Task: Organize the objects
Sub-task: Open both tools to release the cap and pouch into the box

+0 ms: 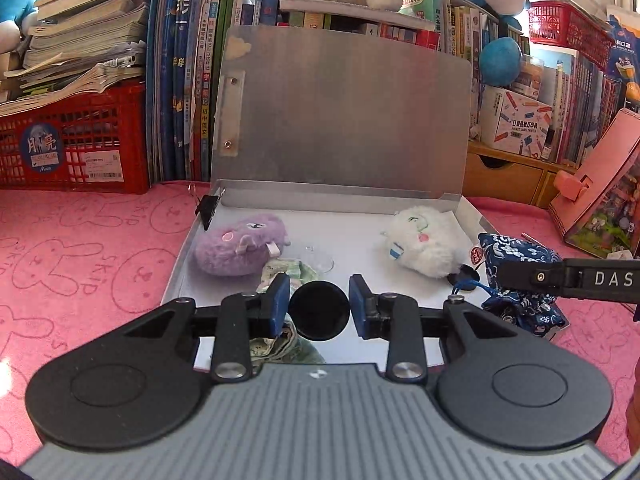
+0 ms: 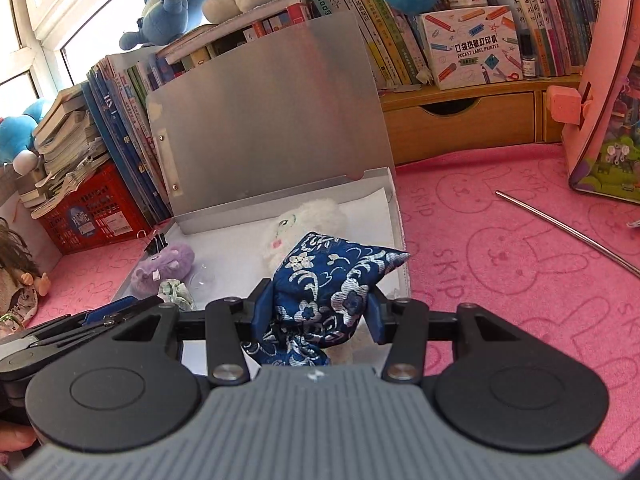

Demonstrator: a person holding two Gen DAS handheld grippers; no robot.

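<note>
An open metal case (image 1: 340,120) lies on the pink cloth, lid upright. Inside are a purple plush (image 1: 236,246), a white plush (image 1: 424,240), a clear plastic dome (image 1: 318,262) and a green patterned cloth (image 1: 284,272). My left gripper (image 1: 319,308) is shut on a black round disc (image 1: 319,310) above the case's front part. My right gripper (image 2: 316,312) is shut on a blue floral brocade pouch (image 2: 324,280), held over the case's right front corner; the pouch also shows in the left wrist view (image 1: 516,256).
Books and a red basket (image 1: 72,144) stand behind the case. A black binder clip (image 1: 208,206) sits on the case's left rim. A metal rod (image 2: 568,232) lies on the pink cloth to the right, near a pink box (image 2: 604,92). A doll (image 2: 16,280) lies far left.
</note>
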